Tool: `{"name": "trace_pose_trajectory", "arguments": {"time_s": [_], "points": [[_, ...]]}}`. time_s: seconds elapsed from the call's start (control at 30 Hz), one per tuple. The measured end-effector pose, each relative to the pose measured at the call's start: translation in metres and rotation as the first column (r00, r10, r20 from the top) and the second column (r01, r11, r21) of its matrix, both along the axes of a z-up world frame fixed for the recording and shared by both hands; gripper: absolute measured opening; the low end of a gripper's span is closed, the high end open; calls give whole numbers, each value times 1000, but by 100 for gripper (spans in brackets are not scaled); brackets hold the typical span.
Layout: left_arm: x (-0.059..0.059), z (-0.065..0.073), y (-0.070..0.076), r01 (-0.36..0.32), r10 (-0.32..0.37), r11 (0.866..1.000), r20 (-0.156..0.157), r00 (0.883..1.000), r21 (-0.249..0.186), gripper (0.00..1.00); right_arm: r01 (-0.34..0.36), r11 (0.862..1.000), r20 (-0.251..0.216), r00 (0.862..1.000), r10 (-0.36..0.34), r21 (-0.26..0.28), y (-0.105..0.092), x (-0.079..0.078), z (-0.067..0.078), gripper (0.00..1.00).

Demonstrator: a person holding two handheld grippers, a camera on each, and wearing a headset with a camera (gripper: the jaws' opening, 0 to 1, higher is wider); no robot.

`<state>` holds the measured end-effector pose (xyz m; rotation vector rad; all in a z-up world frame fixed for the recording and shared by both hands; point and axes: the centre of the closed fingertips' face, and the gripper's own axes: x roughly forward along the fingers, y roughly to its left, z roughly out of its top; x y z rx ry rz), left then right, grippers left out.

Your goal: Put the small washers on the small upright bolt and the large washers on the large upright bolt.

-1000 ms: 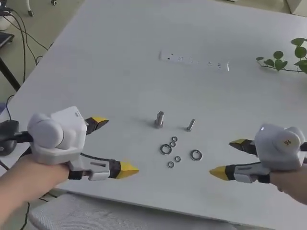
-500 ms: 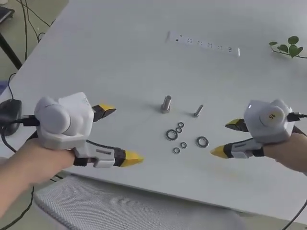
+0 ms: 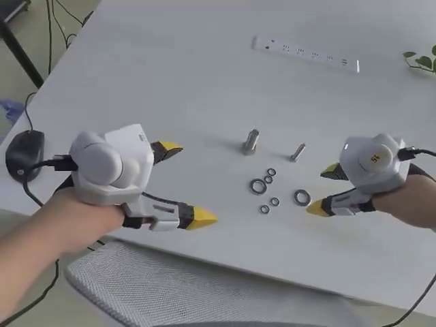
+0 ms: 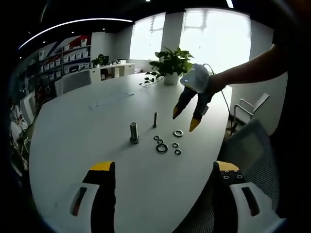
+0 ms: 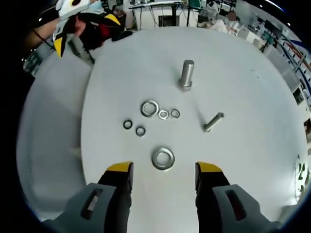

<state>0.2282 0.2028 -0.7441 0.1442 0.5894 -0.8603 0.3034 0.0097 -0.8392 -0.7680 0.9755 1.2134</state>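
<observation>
A large upright bolt (image 3: 251,141) and a thinner small bolt (image 3: 298,152) stand mid-table. Below them lie two large washers (image 3: 257,186) (image 3: 302,197) and several small washers (image 3: 274,201). My right gripper (image 3: 322,189) is open, its lower tip just right of the right-hand large washer. In the right gripper view that washer (image 5: 163,158) lies just ahead of the open jaws of my right gripper (image 5: 164,167), with the large bolt (image 5: 186,74) beyond. My left gripper (image 3: 187,182) hovers open, left of the washers. The left gripper view has the left gripper (image 4: 164,167) facing the bolts (image 4: 134,132).
A white power strip (image 3: 304,53) lies at the far side of the white table (image 3: 170,82). Plant leaves (image 3: 422,60) reach in at the far right. A black device (image 3: 24,153) with cables sits at the left edge. A mesh chair (image 3: 170,286) stands below the near edge.
My right gripper has moved in toward the right-hand large washer and is now just beside it. The left gripper stays open left of the washers. The head camera has shifted.
</observation>
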Motion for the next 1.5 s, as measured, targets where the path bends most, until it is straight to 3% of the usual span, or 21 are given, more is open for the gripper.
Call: {"name": "trace_pose_trajectory", "arguments": {"time_s": [0.07,0.23,0.4,0.73,1.2,1.5], "points": [[0,-5,5,6,-6,1000,-1,1000,30,81,-8,1000,1,1000,8,-10,2,0,-4,52],[0,-5,9,6,-6,1000,-7,1000,28,81,-59,997,-3,998,59,-58,-2,1,-21,49],[2,-6,13,-2,3,1000,-11,1000,25,81,-106,989,8,994,107,-99,1,1,-26,48],[2,-9,17,-2,2,1000,-26,1000,8,78,-141,979,1,990,142,-148,2,3,-27,45],[0,-10,22,-2,2,1000,-29,1000,12,75,-138,980,-13,990,138,-141,3,1,-28,42],[-3,-6,19,14,-14,1000,-28,1000,11,72,-136,975,-19,991,135,-175,4,1,-29,39]]}}
